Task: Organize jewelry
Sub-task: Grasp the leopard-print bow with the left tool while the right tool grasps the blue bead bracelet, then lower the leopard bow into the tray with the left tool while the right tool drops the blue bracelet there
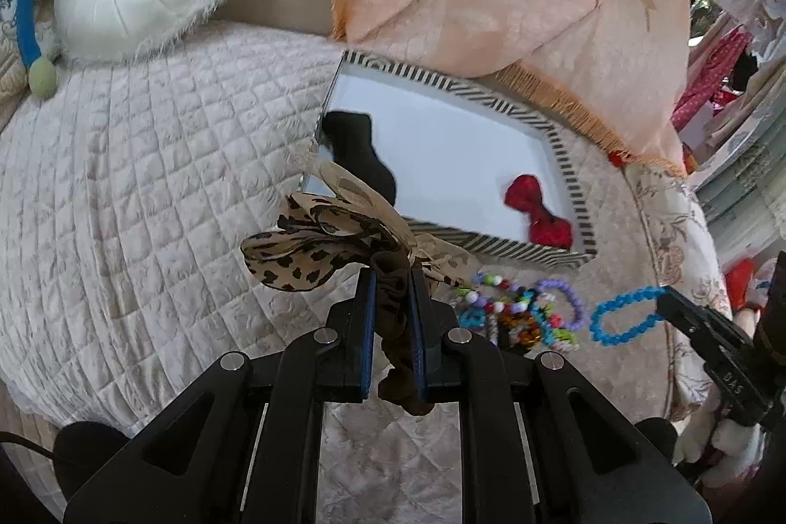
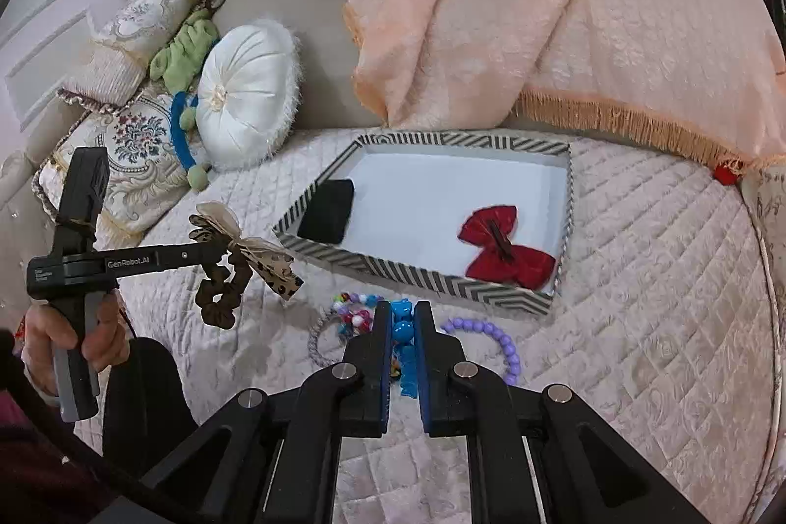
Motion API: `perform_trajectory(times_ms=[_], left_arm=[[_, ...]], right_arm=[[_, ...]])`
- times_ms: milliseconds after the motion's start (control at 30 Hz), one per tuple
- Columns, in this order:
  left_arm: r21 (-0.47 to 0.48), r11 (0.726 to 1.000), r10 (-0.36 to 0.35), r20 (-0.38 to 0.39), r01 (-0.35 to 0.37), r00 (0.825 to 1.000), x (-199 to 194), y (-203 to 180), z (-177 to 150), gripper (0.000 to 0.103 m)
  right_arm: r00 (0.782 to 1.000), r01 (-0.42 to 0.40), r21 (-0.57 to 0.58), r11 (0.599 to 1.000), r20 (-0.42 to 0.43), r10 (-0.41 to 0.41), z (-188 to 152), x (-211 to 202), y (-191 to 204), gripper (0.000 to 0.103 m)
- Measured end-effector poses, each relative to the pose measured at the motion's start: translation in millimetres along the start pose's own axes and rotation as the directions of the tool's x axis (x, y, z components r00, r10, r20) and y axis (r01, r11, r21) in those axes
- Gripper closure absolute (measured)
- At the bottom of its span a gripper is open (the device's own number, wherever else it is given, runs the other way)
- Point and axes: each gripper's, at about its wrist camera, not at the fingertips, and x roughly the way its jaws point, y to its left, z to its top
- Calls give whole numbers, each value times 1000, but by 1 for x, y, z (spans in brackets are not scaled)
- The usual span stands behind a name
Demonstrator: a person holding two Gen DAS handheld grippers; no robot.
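My left gripper (image 1: 393, 278) is shut on a brown scrunchie with a leopard-print bow (image 1: 314, 249), held above the quilted bed cover; the same scrunchie (image 2: 221, 278) hangs from that gripper (image 2: 223, 249) in the right wrist view. My right gripper (image 2: 403, 313) is shut on a blue bead bracelet (image 2: 404, 330), lifted off the cover; in the left wrist view this bracelet (image 1: 621, 317) dangles from the right gripper (image 1: 660, 303). A striped-rim tray (image 2: 417, 273) holds a red bow clip (image 2: 506, 246) and a black pouch (image 2: 326, 217).
A heap of colourful bead bracelets (image 1: 520, 308) and a purple bead bracelet (image 2: 496, 342) lie on the cover in front of the tray. A peach fringed throw (image 2: 491, 33) drapes behind the tray. A round white cushion (image 2: 245, 92) and patterned pillows sit at the left.
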Motion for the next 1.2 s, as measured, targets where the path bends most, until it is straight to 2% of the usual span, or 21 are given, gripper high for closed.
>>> perform_trajectory(times_ms=[433,933,1200], left_arm=[[54,998,20,50,-23,999,3,-26,35,92],[92,993,71,17,-73,997,70,-57,82,92],[85,994,74,-27,-71,997,112,-57,95,92]], right_arm=[[1000,-1,-5,1000,26,1,28,10,3,95],[1000,29,9,1000,-11,-29,67,68,-11,95],[999,-7,29,1000,-48,8,73,105,-9,95]])
